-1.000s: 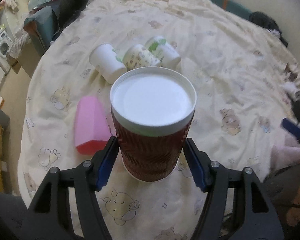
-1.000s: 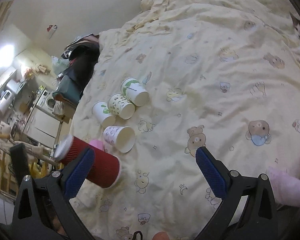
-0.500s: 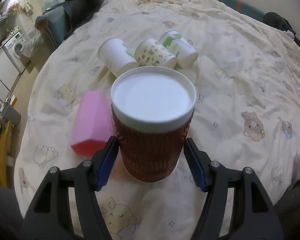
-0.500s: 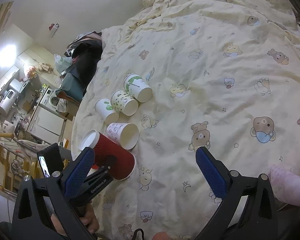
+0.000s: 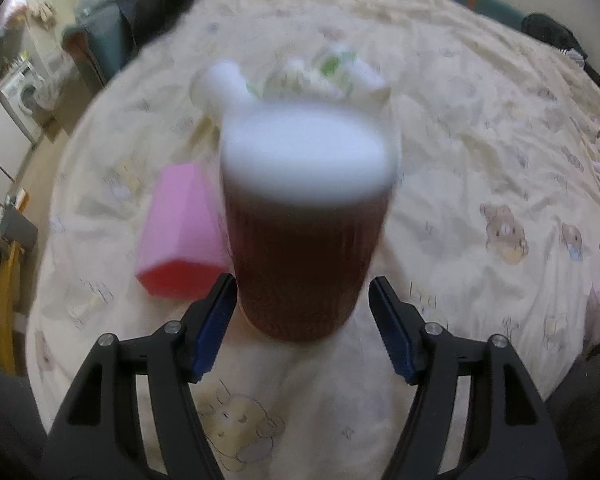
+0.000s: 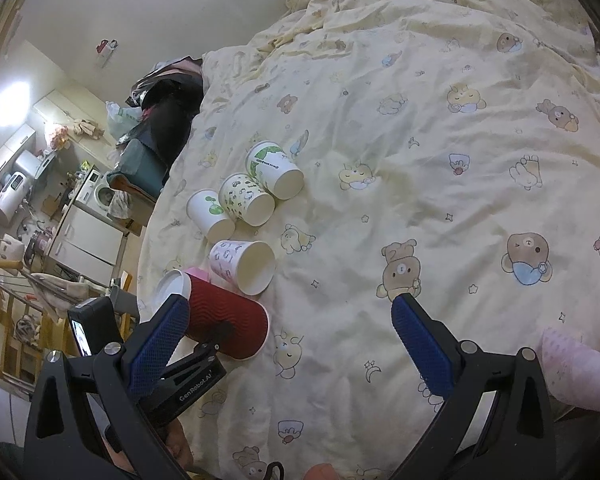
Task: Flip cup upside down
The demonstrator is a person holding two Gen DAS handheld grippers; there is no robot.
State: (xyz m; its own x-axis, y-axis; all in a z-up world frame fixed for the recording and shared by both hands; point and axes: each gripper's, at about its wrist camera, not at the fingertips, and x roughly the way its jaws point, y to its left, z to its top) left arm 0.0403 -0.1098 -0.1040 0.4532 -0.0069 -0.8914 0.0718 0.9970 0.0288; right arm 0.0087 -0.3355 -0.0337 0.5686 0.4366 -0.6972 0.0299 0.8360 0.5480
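1. Bed (image 6: 440,168): cream quilt with cartoon bear print fills both views and carries all the cups.
2. Right gripper (image 6: 288,344): jaws spread wide with nothing between them, over bare quilt.
3. Left gripper (image 5: 302,320): jaws on either side of the red cup's base. A gap shows at the right pad; contact at the left pad cannot be told, view blurred.
4. Red cup (image 6: 224,320): ribbed, white lid on. In the right wrist view its lid end points left and its base rim meets the quilt.
5. Pink cup (image 5: 180,236): just left of the red cup, on its side.
6. 4 paper cups (image 6: 244,200): on their sides beyond the red cup, clustered, mouths toward the right camera.
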